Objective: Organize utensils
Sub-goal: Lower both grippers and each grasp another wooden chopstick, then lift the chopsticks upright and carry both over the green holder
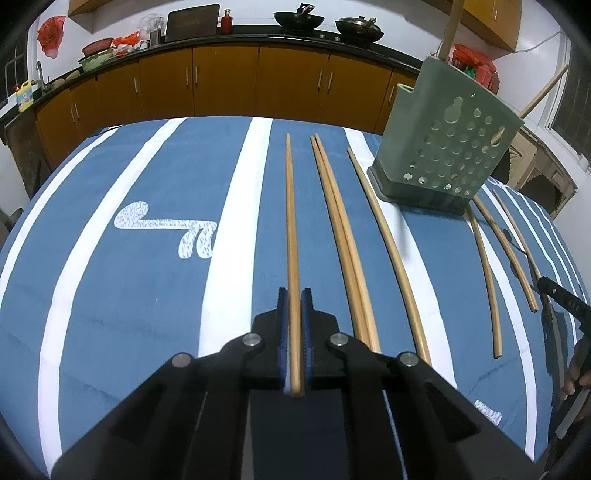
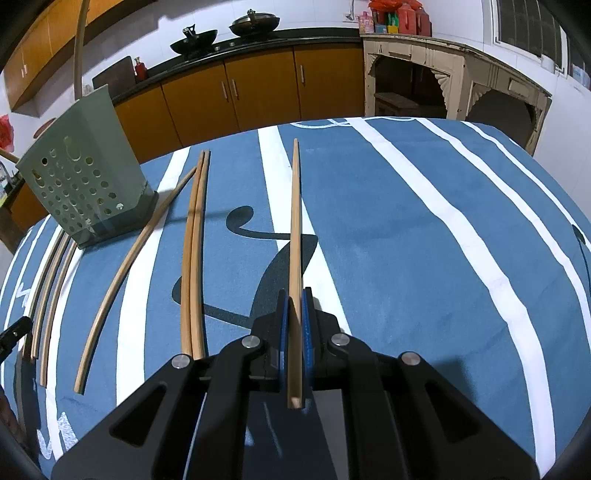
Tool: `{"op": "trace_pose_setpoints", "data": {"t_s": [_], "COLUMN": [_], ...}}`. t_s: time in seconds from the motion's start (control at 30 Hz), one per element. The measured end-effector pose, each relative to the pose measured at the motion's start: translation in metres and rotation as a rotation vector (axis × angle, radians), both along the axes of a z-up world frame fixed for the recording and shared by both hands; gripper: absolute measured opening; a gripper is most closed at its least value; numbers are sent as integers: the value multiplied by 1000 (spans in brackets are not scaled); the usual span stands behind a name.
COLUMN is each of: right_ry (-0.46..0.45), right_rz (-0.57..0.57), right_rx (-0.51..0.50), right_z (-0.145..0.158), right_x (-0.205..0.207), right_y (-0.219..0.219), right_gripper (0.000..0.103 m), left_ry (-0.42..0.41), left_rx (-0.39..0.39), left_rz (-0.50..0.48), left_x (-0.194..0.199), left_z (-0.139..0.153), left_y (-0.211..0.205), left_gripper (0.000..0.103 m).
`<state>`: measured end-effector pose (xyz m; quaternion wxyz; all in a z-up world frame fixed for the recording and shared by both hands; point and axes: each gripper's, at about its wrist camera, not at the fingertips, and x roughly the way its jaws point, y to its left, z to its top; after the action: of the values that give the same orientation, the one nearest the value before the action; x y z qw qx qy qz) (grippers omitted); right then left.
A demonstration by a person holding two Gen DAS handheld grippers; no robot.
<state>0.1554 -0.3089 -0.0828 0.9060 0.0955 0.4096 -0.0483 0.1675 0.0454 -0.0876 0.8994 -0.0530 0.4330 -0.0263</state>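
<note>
Low over the striped cloth (image 1: 110, 295), left gripper (image 1: 294, 295) and right gripper (image 2: 294, 295), jaws each pinching one chopstick (image 1: 291, 221) lengthwise.

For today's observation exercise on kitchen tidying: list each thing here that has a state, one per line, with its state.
left gripper: shut on a chopstick
left chopstick: gripped
right gripper: shut on a chopstick
right chopstick: gripped
green holder: upright, one utensil handle inside
loose chopsticks: lying flat on cloth

Ahead of you, orange cabinets (image 1: 225, 79) run under a black counter (image 1: 258, 37) holding two woks (image 1: 298, 18); white walls (image 2: 314, 18), a window (image 2: 528, 29) at right.
</note>
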Motion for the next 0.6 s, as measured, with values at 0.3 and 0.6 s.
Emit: {"op": "trace_pose_setpoints", "data": {"t_s": [0.3, 0.6], "right_ry": [-72, -174], "right_rz": [0, -17], "right_rx": [-2, -16], "right_z": [24, 54], "right_x": [-13, -24], "right_y": [-4, -9], "right_gripper": [8, 8], "left_ry": [-18, -134], "left_rx": [27, 19], "left_rz": [-23, -16], "left_x": [-8, -22], "left_z": [15, 57], "left_y": [5, 14], "left_gripper": [8, 8]}}
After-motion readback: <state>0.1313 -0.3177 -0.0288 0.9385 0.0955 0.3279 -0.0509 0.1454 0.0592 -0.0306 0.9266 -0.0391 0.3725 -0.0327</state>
